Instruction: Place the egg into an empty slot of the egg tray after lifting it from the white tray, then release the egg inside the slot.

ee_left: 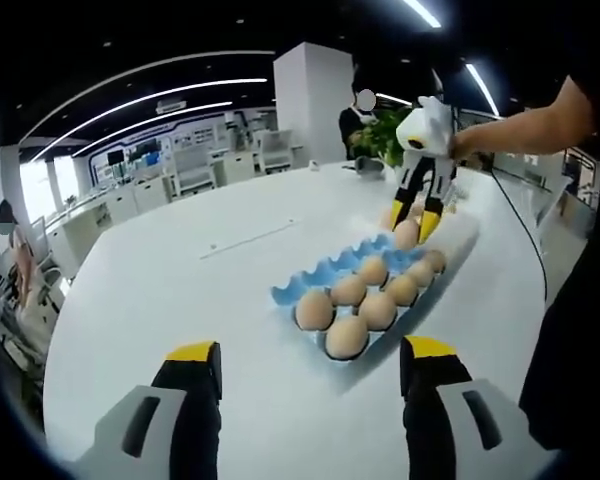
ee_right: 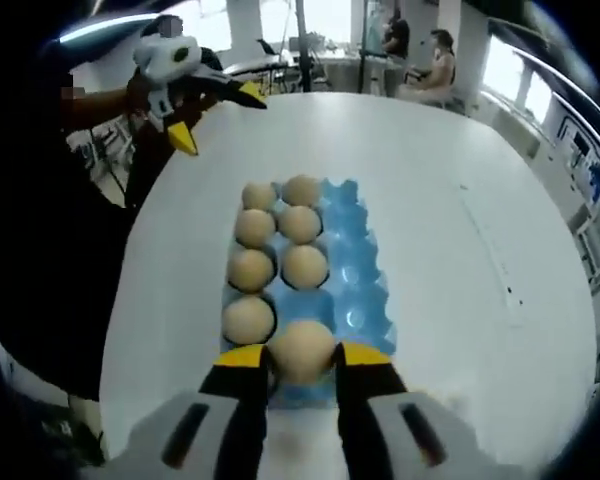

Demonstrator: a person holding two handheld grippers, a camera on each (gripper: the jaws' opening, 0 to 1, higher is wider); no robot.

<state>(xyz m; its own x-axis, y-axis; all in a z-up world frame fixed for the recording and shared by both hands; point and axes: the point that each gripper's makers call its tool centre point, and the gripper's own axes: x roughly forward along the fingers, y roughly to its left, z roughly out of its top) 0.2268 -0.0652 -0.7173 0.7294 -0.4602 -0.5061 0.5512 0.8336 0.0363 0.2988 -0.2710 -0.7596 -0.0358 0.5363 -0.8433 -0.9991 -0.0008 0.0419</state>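
Observation:
A blue egg tray (ee_right: 358, 262) lies on the white table (ee_right: 460, 330), with several brown eggs (ee_right: 252, 268) filling two of its rows and the other slots bare. My right gripper (ee_right: 303, 358) is shut on one more egg (ee_right: 302, 345), which sits low over the tray's near end, beside the filled slots. From the left gripper view, that same right gripper (ee_left: 412, 222) holds the egg (ee_left: 407, 235) at the tray's (ee_left: 292, 292) far end. My left gripper (ee_left: 312, 352) stands open above the bare table, short of the tray, with nothing between its fingers. Seen from the right gripper view, the left gripper (ee_right: 218, 117) hovers beyond the tray.
A pale white tray (ee_left: 462, 232) lies just past the blue tray. The person's arm (ee_left: 520, 125) reaches in from the right, with a black cable (ee_left: 525, 235) trailing across the table. Seated people (ee_right: 438, 62), chairs and desks ring the round table; a plant (ee_left: 380, 135) stands at its far edge.

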